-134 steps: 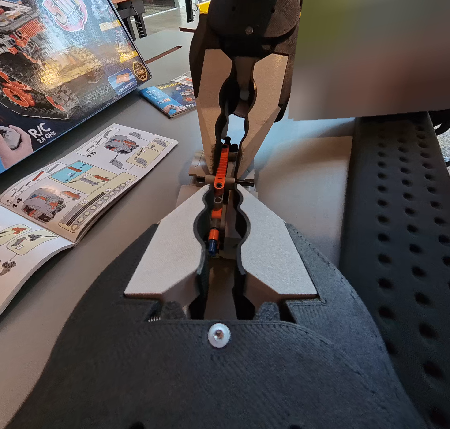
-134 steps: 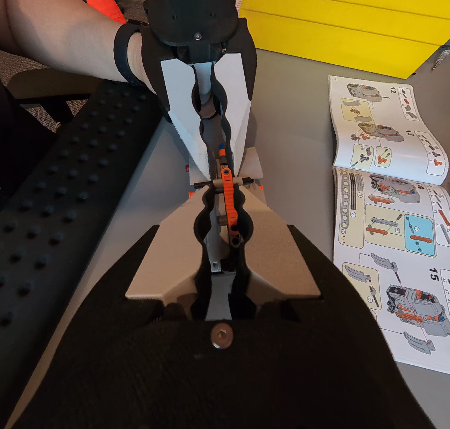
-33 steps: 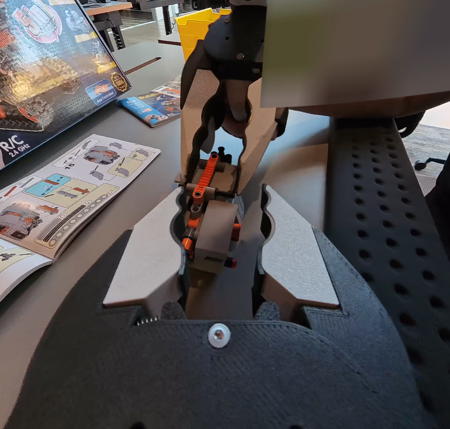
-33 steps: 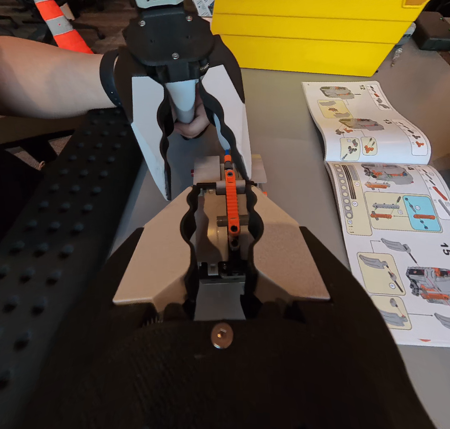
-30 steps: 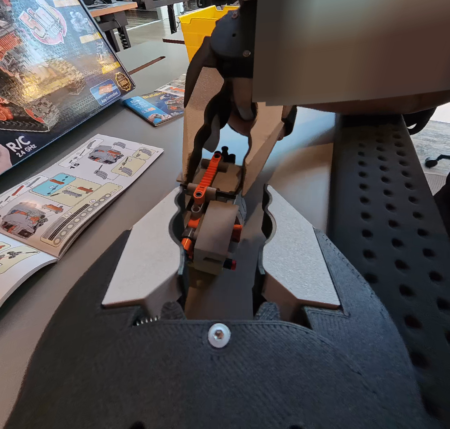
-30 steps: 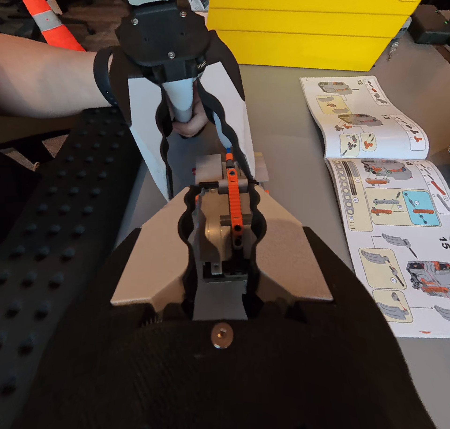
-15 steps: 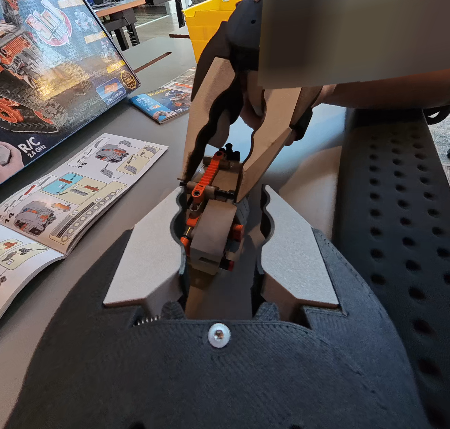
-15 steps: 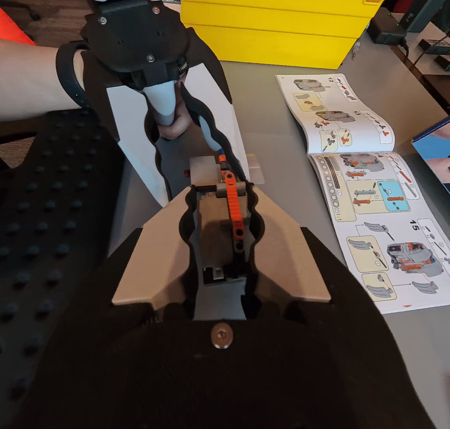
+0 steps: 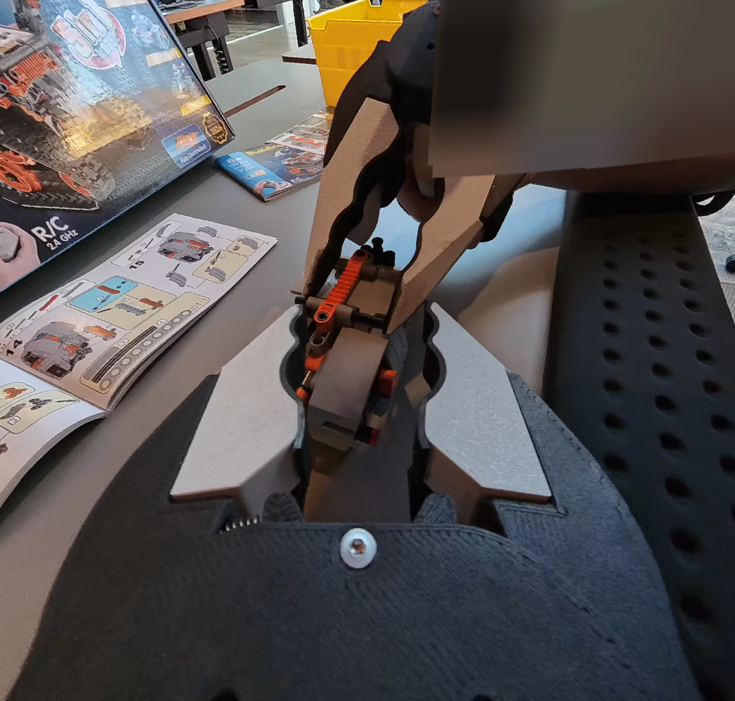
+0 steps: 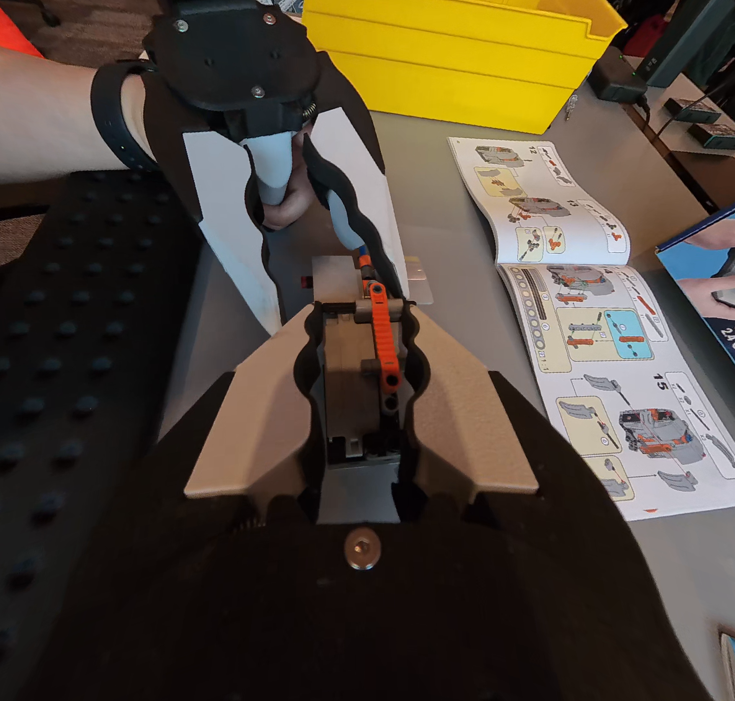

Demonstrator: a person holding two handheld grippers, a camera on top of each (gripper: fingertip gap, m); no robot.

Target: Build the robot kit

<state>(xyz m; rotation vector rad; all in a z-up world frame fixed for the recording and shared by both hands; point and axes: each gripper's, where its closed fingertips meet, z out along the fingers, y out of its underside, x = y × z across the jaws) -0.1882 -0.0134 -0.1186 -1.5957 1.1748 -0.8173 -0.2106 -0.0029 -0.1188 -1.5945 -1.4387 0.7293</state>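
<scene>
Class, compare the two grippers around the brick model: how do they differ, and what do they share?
The right gripper is clamped on the brick model; the left gripper is open, one finger clear of it. The right gripper's fingers look beige, the left gripper's pale grey. Both straddle the model.

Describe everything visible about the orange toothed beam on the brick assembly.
The orange toothed beam is a slim plastic strip, ridged along its length, with round pin holes at both ends. It lies tilted atop the grey brick assembly, threaded on a black cross axle beside tan sleeves. The right gripper closes around the assembly; the left gripper is open.
</scene>
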